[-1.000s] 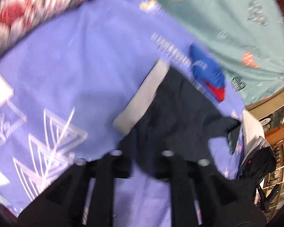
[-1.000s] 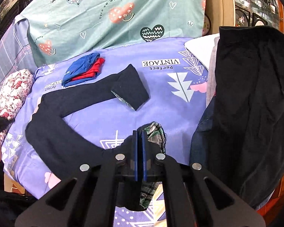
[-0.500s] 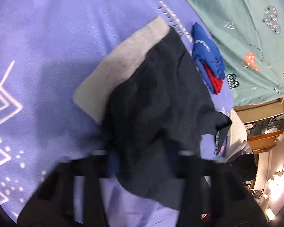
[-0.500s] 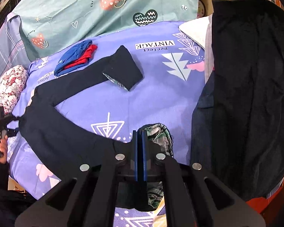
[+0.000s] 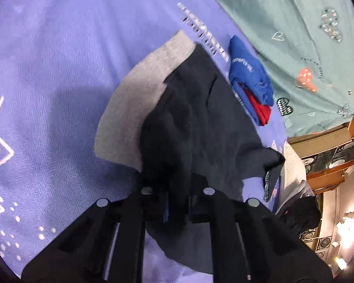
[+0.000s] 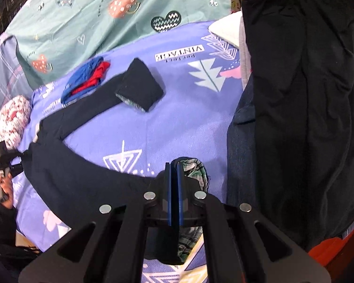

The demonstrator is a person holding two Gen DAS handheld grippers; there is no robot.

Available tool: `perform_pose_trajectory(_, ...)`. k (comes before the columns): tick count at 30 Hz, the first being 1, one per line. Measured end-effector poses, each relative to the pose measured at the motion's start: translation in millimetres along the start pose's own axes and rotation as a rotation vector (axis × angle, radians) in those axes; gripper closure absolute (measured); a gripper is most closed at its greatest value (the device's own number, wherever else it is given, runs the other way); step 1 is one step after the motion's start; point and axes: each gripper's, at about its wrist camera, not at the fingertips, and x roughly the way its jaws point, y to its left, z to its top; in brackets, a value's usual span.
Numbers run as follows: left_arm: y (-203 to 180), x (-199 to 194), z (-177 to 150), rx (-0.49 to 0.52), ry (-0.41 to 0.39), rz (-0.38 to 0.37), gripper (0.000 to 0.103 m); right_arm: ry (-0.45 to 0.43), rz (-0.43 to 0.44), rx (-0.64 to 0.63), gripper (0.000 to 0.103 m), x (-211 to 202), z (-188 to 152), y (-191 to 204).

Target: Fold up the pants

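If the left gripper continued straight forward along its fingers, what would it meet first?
Most likely the dark pants it is already clamped on: the left gripper points down into that cloth, with the gray waistband just beyond. Depth is unclear.

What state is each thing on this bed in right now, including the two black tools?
Dark pants: spread in a curve across the bedsheet, unfolded, held at both ends.
Far pant leg cuff: turned back, lining showing.
Left tool: shut on the waist end.
Right tool: shut on the near leg's hem, plaid lining visible.
Blue and red garment: folded, lying apart.
Black clothes pile: heaped, unfolded, at the bed's edge.
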Motion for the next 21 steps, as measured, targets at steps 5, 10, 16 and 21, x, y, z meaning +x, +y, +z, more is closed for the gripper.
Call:
perform_pose_trajectory(5, -17, -54, 1, 0.048, -0.124, -0.061, 0.094, -0.05, 0.061, 0.023, 0.099, -13, 17, 0)
perform_pose_trajectory(10, -27, -119, -11, 0.113, -0.205, -0.083, 0.095, -0.109, 0.165, 0.006, 0.099, -39, 35, 12)
perform_pose_trajectory(16, 25, -113, -44, 0.091, -0.083, 0.058, 0.094, 0.006, 0.108, -0.047, 0.099, -9, 30, 14)
perform_pose_trajectory(21, 71, -92, -64, 0.014, 0.024, 0.15, 0.069, 0.132, -0.071, -0.079, 0.099, 54, 8, -1)
